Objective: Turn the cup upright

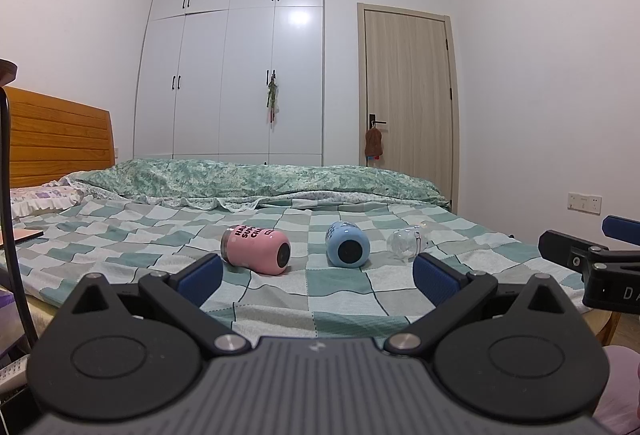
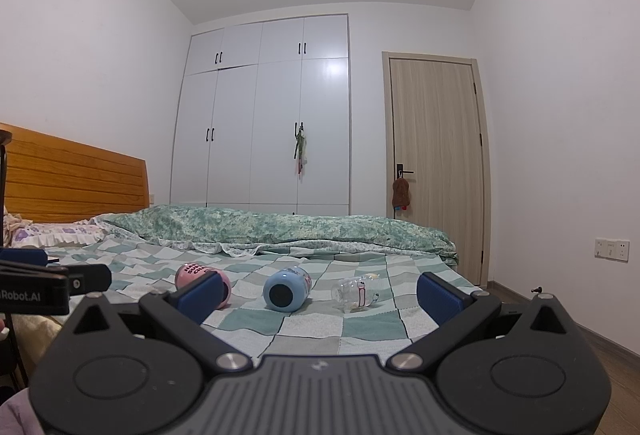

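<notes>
Three cups lie on their sides on the checked bed cover: a pink cup on the left, a blue cup in the middle, and a clear glass cup on the right. My left gripper is open and empty, short of the cups near the bed's front edge. In the right wrist view the pink cup is partly hidden by my left finger, the blue cup and clear cup lie ahead. My right gripper is open and empty.
A folded green quilt lies across the bed behind the cups. A wooden headboard is at the left, a white wardrobe and a door at the back. The other gripper shows at the right edge.
</notes>
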### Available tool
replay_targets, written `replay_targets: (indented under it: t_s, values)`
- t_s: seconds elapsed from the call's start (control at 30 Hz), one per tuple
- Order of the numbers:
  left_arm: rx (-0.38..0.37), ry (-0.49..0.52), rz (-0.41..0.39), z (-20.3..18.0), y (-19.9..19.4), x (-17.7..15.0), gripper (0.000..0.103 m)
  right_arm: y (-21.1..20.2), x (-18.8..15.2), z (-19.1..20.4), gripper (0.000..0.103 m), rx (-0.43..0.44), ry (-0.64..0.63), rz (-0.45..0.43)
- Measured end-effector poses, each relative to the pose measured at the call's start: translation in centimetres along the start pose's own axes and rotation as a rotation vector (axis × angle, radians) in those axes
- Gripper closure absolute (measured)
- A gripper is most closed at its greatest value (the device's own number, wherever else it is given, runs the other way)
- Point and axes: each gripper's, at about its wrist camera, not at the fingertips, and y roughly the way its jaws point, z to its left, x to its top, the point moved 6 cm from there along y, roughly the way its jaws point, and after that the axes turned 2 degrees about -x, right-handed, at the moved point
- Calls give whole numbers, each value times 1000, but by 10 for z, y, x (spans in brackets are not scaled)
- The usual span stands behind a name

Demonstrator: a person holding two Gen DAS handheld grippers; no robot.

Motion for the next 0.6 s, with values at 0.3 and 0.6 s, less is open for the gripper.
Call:
replay_targets:
  t_s: [0.3,0.6]
  values:
    - [2,-5,4,2,4,2,0,6,2,-1,0,0,-7,14]
    - [6,-6,22,11,53,17,0,56,4,1,0,13,-7,72]
